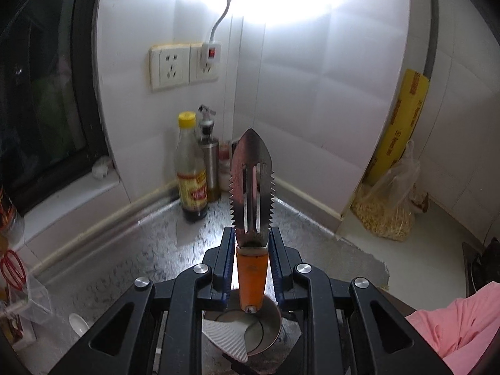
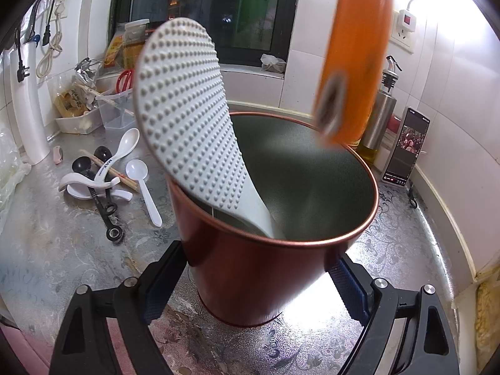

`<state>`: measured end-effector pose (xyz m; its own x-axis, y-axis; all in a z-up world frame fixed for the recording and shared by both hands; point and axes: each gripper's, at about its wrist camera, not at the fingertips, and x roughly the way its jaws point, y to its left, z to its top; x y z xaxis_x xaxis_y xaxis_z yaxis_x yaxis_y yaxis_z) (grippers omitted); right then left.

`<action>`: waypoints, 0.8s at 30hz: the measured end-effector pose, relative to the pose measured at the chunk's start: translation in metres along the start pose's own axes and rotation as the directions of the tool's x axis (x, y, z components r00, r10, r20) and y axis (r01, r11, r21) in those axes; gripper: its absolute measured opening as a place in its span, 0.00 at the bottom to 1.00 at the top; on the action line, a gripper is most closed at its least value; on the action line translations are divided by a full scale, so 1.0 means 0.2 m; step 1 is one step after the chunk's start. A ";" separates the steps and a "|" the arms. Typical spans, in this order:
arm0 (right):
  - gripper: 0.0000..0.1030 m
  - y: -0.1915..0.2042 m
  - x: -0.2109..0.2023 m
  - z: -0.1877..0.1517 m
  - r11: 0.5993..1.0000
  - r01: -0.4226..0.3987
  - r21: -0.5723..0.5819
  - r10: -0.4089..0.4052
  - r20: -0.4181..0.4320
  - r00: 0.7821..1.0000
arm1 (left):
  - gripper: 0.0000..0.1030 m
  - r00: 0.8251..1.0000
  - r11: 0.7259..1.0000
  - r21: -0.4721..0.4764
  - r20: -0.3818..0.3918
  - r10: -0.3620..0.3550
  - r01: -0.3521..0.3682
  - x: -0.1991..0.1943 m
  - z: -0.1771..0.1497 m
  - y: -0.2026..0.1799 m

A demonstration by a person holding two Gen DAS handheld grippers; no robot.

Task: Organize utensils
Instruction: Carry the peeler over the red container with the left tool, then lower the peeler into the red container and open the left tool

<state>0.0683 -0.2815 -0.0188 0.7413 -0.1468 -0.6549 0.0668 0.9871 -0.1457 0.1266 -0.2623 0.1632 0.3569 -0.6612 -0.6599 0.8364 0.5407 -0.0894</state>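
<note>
Peeler [image 1: 252,187]: sitting upright between the left gripper's pads, steel blade with saw-toothed edges pointing up, orange handle pointing down; in the right wrist view the blurred handle end is hanging just above the cup's far rim.
Left gripper [image 1: 252,237]: jaws clamping the peeler where handle meets blade (blue pads pressing on both sides), directly above the cup's mouth.
Cup [image 2: 250,268]: red outside, grey inside, standing on the counter and tilting slightly; its mouth is showing below the handle in the left wrist view.
Right gripper [image 2: 250,284]: jaws spread wide around the cup's lower wall, the left pad pressing the wall, the right pad just beside it, contact there hard to tell.
Paddle [image 2: 184,109]: white, dimpled, leaning inside the cup against its left rim, head sticking up well above it.
Counter [image 2: 78,250]: patterned grey, carrying white spoons [image 2: 142,184], chopsticks and black measuring spoons lying in a loose pile left of the cup.
Back corner: sauce bottle [image 1: 190,168] and steel oil dispenser [image 1: 209,156] standing side by side against the tiled wall.
</note>
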 end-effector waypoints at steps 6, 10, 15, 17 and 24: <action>0.89 0.00 0.00 0.00 1.000 0.000 0.000 0.000 0.000 1.000 | 0.21 0.998 0.999 -0.032 -0.056 0.021 -0.023 0.07 -0.08 0.04; 0.89 0.00 0.00 0.00 1.000 0.000 0.000 0.000 0.000 1.000 | 0.21 0.995 0.999 -0.033 -0.099 0.017 -0.020 0.10 -0.11 0.03; 0.89 0.00 0.00 0.00 1.000 -0.001 0.000 0.001 0.000 1.000 | 0.21 0.990 1.000 -0.012 -0.138 0.025 -0.027 0.13 -0.13 0.01; 0.89 0.00 0.00 0.00 1.000 -0.001 -0.001 0.001 0.000 1.000 | 0.21 0.988 1.000 -0.014 -0.152 0.010 -0.013 0.13 -0.13 0.01; 0.89 0.00 0.00 0.00 1.000 0.000 -0.001 0.000 0.000 1.000 | 0.35 0.986 1.000 -0.016 -0.164 0.010 -0.013 0.12 -0.13 0.01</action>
<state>0.0680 -0.2821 -0.0187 0.7413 -0.1468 -0.6549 0.0663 0.9870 -0.1462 0.1266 -0.2639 0.1278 0.2920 -0.5616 -0.7742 0.8249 0.5575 -0.0932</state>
